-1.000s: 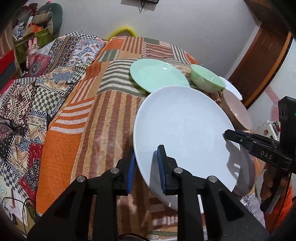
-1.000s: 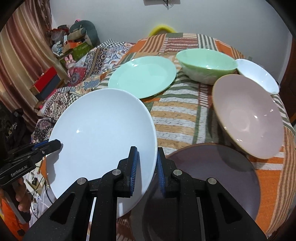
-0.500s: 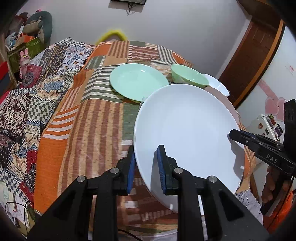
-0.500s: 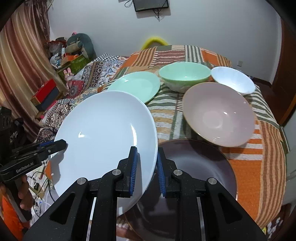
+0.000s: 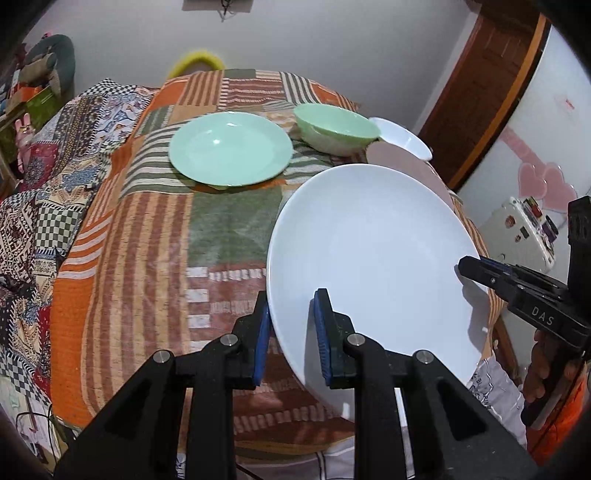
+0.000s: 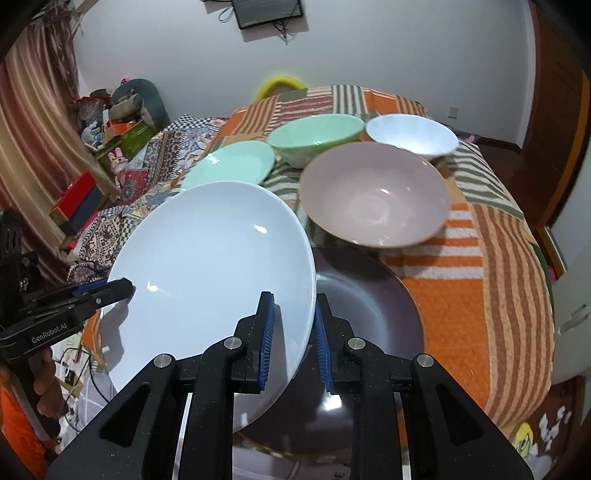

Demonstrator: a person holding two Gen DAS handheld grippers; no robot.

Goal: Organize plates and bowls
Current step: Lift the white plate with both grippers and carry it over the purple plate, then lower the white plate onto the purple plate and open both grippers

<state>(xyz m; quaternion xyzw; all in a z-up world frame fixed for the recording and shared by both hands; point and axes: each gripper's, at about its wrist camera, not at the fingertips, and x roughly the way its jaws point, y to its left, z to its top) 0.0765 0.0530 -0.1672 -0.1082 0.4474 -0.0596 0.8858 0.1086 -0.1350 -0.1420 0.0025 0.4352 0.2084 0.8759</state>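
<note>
Both tongs, left tongs [image 5: 291, 334] and right tongs [image 6: 293, 339], clamp the white plate [image 5: 369, 243] (nothing on it); empty pink bowl [image 6: 375, 194] at 12 o'clock, striped tabletop [image 5: 147, 258] below.

A patchwork cloth [image 5: 155, 236] of orange, green and brown stripes is spread over the surface, and beside it a second cloth [image 5: 33, 206] of checks and small ornate prints is draped. A yellow curved object [image 6: 281, 83] is seen past the far edge against the pale wall, where a dark screen [image 6: 269, 12] with dangling cables is mounted, and a brown wooden door [image 5: 491, 88] is seen on one side. Striped curtains [image 6: 33, 140], a red box [image 6: 75, 194] and a heap of soft toys and boxes [image 6: 122, 110] are found on the other side.
</note>
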